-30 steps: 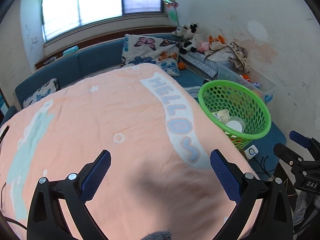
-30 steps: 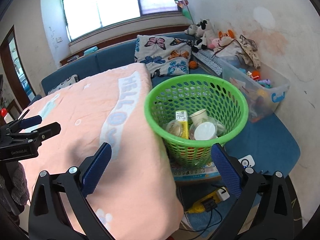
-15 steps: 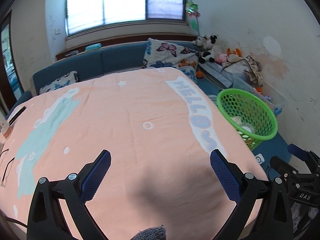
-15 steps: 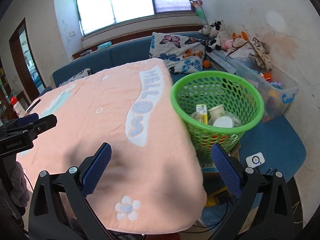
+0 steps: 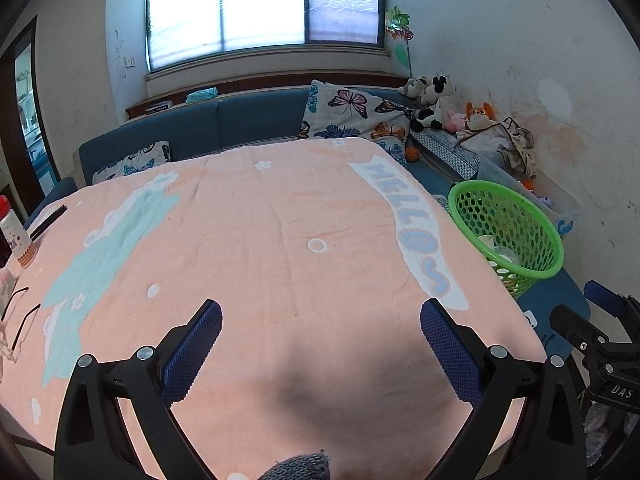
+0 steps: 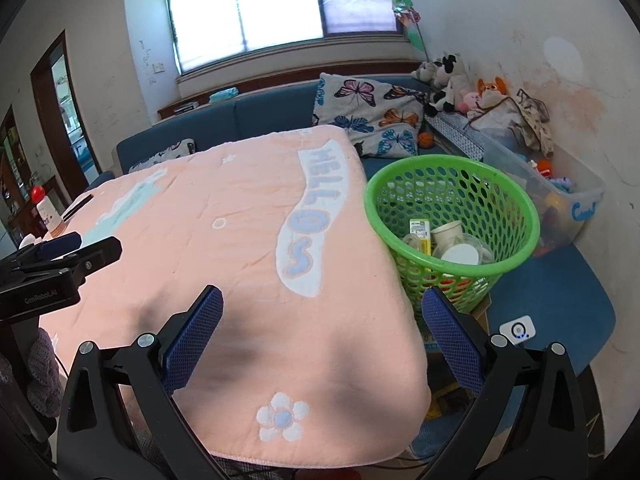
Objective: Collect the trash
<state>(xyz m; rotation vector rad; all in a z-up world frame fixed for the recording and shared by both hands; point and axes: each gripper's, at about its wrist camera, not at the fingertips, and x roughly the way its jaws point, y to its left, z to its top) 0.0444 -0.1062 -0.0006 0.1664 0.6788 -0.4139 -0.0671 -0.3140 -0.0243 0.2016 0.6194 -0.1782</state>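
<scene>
A green plastic basket (image 6: 516,196) stands beside the table's right edge, also in the left wrist view (image 5: 532,216). It holds trash: a paper cup (image 6: 447,233), a yellow carton (image 6: 420,232) and a clear lidded container (image 6: 462,255). My left gripper (image 5: 320,344) is open and empty above the near part of the pink tablecloth (image 5: 260,248). My right gripper (image 6: 322,340) is open and empty above the table's near right corner, short of the basket. Each gripper shows at the edge of the other's view.
A red-capped bottle (image 5: 14,232), a dark flat object (image 5: 48,222) and glasses (image 5: 16,320) lie at the table's left edge. A blue sofa (image 5: 240,124) with butterfly cushions, plush toys (image 5: 432,100) and a clear toy bin (image 6: 568,196) line the far and right walls.
Both grippers have pulled back and risen away from the basket. More of the tablecloth shows and the basket looks smaller. Both stay open and empty.
</scene>
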